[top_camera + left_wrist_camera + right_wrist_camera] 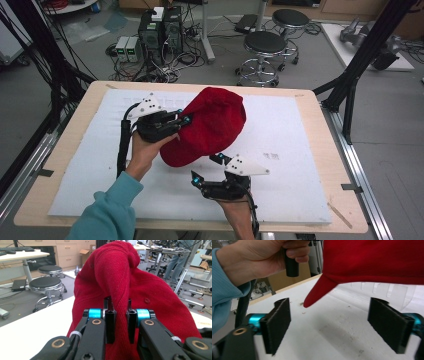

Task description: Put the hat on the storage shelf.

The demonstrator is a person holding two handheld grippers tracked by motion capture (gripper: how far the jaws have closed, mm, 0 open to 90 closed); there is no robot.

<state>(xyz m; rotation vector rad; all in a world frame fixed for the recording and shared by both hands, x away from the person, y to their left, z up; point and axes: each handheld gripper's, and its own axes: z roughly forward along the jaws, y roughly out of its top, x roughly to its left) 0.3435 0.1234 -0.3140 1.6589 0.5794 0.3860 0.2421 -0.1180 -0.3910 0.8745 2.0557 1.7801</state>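
A red cap (212,125) hangs lifted above a white foam mat (300,150) on a light wooden table (320,107), pinched at its crown by the left gripper (182,120), whose jaws are pressed nearly together on a fold of the fabric. In the left gripper view, the cap (130,290) shows as a red woven twill with rows of stitching along its panels and a small stitched eyelet on one side; the cloth rises in a peak above the left gripper (120,315) and drapes down on both sides of it. No logo or lettering can be read on the cap, and faint dark marks on the mat near its right half are too small to make out. The right gripper (206,169) sits low over the mat just in front of the cap's brim, jaws spread wide and holding nothing. From the right gripper (329,322) view, the brim's pointed corner (317,293) hangs clear of the mat, above and between the two black padded jaws, and the person's left hand (259,257), in a teal sleeve (224,295), grips a black handle. Beyond the table stand two black round stools (265,50) and computer towers (160,30) amid cables on the grey floor.
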